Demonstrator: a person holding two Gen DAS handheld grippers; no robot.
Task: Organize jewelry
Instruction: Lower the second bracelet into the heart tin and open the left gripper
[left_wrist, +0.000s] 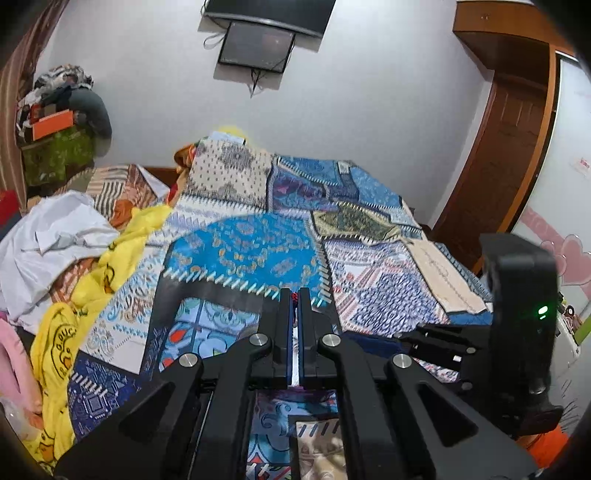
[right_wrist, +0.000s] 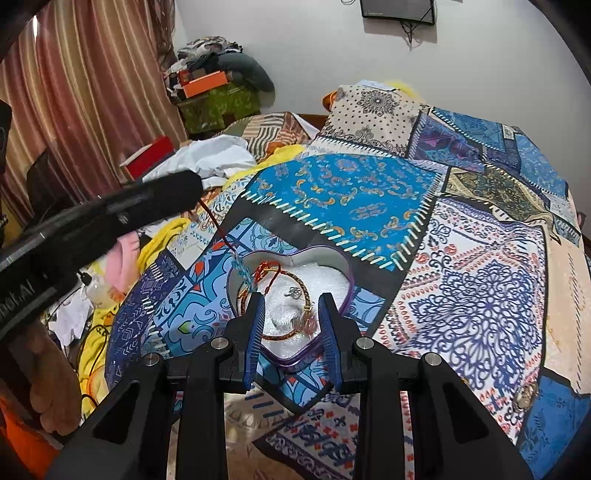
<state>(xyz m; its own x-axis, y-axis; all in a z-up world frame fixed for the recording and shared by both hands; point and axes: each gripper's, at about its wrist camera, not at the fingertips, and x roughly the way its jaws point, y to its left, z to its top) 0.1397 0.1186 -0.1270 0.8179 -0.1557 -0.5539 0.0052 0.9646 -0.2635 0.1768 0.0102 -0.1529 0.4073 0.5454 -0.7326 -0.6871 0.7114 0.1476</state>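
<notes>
A purple heart-shaped tin (right_wrist: 334, 263) with white lining sits on the patchwork bedspread. Inside lie a gold and red braided bracelet (right_wrist: 295, 284) and other small pieces. My left gripper (left_wrist: 294, 295) is shut on a red cord bracelet (left_wrist: 294, 296); in the right wrist view it (right_wrist: 197, 194) hangs the red cord (right_wrist: 218, 229) with a blue beaded part (right_wrist: 242, 269) down over the tin's left side. My right gripper (right_wrist: 291, 299) is open and empty, its fingers on either side of the tin's near part.
The patchwork bedspread (right_wrist: 461, 258) covers the bed. Yellow and white clothes (left_wrist: 74, 258) are piled at the left. A small round trinket (right_wrist: 524, 397) lies on the bedspread at the right. Curtains (right_wrist: 92, 92) and a stack of boxes (right_wrist: 210, 92) stand behind.
</notes>
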